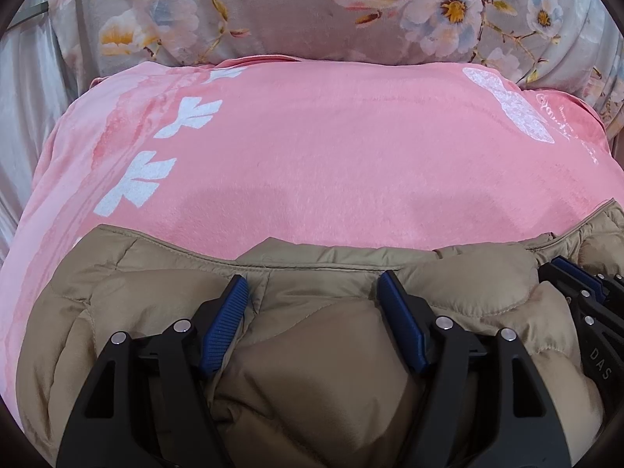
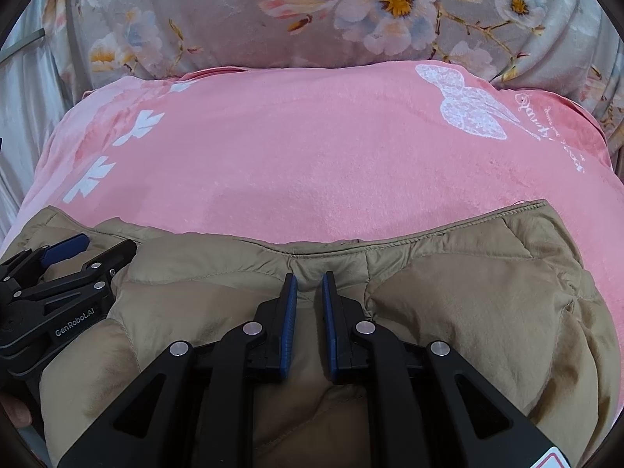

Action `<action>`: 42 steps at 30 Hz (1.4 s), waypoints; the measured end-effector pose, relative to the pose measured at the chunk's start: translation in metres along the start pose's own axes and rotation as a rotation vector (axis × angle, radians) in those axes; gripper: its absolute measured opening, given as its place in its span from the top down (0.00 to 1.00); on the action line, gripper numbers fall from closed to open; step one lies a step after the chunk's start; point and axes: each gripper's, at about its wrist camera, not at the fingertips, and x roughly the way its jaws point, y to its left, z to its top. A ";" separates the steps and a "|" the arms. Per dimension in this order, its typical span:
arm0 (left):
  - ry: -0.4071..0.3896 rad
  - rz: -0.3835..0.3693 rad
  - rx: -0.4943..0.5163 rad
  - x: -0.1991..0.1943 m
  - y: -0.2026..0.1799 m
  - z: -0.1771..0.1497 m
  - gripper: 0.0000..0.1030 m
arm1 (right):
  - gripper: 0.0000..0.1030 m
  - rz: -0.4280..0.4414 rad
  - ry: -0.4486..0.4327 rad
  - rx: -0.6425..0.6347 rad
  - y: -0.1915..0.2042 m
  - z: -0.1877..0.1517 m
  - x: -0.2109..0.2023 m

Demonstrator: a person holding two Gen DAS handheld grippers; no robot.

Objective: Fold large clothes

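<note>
A tan quilted puffer jacket [image 1: 319,355] lies bunched on the near part of a pink blanket [image 1: 312,148]. My left gripper [image 1: 312,279] stands wide, with a thick puffy fold of the jacket filling the gap and touching both blue pads. In the right wrist view the jacket [image 2: 468,292] spreads to the right, its stitched hem towards the far side. My right gripper [image 2: 309,277] is nearly closed, pinching a thin ridge of the jacket fabric just behind the hem. The left gripper [image 2: 107,242] shows at the left edge, resting on the jacket.
The pink blanket [image 2: 312,156] has white leaf and butterfly prints and covers the bed beyond the jacket. Grey floral bedding [image 1: 273,11] is piled at the far side. A pale curtain [image 1: 23,117] hangs at the left. Part of a person's hand [image 2: 15,409] shows low left.
</note>
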 end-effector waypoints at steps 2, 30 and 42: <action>0.001 0.001 0.001 0.000 0.000 0.000 0.34 | 0.91 -0.011 0.001 -0.010 0.002 0.000 0.000; 0.023 0.068 -0.144 -0.016 0.095 -0.017 0.23 | 0.86 0.097 0.041 -0.039 0.079 -0.002 -0.005; 0.019 0.070 -0.147 -0.013 0.095 -0.019 0.22 | 0.86 0.074 0.025 -0.058 0.084 -0.006 -0.002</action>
